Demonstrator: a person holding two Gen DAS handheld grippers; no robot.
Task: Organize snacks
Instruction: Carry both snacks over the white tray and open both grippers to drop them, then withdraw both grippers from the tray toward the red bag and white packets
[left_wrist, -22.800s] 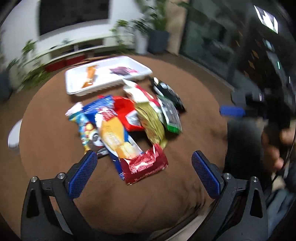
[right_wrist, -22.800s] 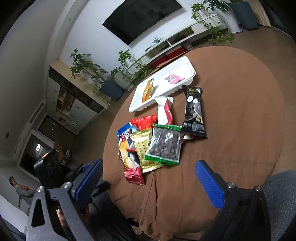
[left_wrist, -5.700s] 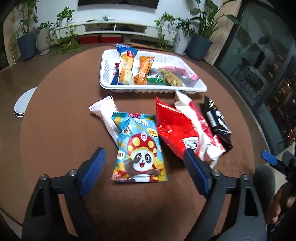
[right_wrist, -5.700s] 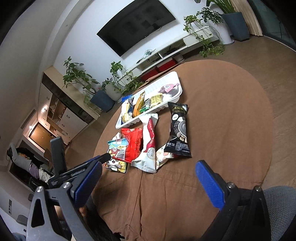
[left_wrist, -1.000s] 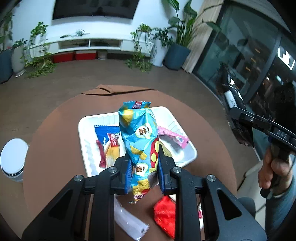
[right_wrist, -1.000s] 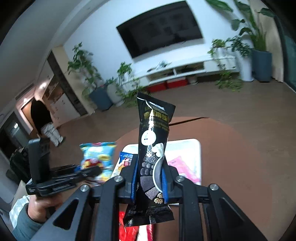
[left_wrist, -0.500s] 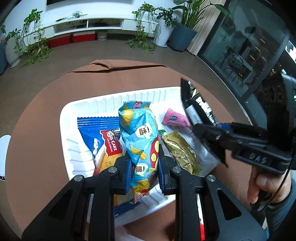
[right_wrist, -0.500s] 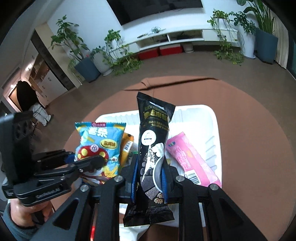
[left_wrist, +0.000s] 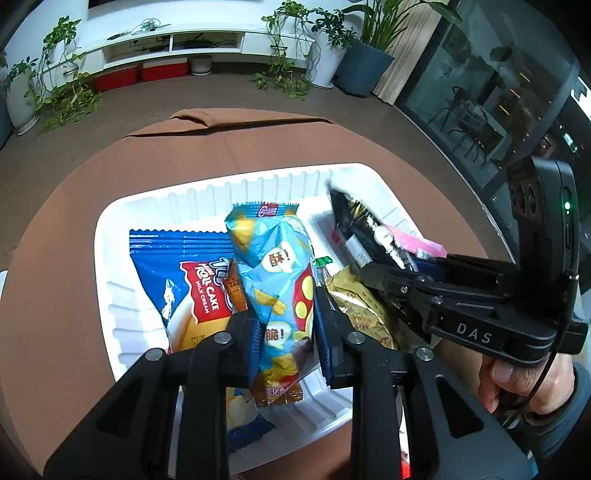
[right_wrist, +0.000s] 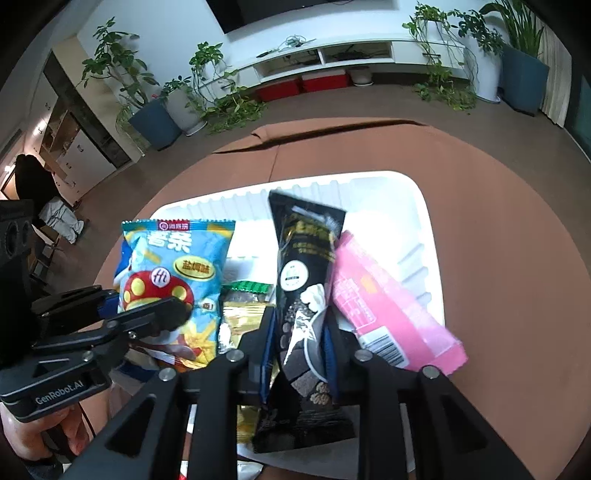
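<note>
My left hand-held gripper (left_wrist: 286, 332) points steeply down over the white tray (left_wrist: 107, 236), and the light-blue chip bag with the mushroom-capped panda (left_wrist: 275, 280) stands upright between its blue pads. The jaws are only a narrow gap apart and are easing open, yet the pads still touch the bag's sides. Just left of that gripper, lying in the tray, is the blue Roll Cake packet (left_wrist: 184, 273), with an orange wrapper (left_wrist: 236, 291) peeking out beside it. Just right of it lies a gold packet (left_wrist: 360, 302).

My right hand-held gripper (right_wrist: 299, 347) has the black ice-cream bar wrapper (right_wrist: 306, 258) between its pads, also over the tray (right_wrist: 424, 221). Its jaws too are barely parted and opening, with the wrapper still pinched at its lower half and its top tilted away from me. Just right of this gripper a pink packet (right_wrist: 388, 317) lies slanted across the tray's near rim. Just left of it are a gold packet (right_wrist: 240, 317) and a green-topped bag (right_wrist: 251, 290). Farther left, my left hand-held gripper (right_wrist: 147, 314) shows with the chip bag (right_wrist: 177, 273).

The tray sits on the worktop's brown cloth (right_wrist: 517, 258).
</note>
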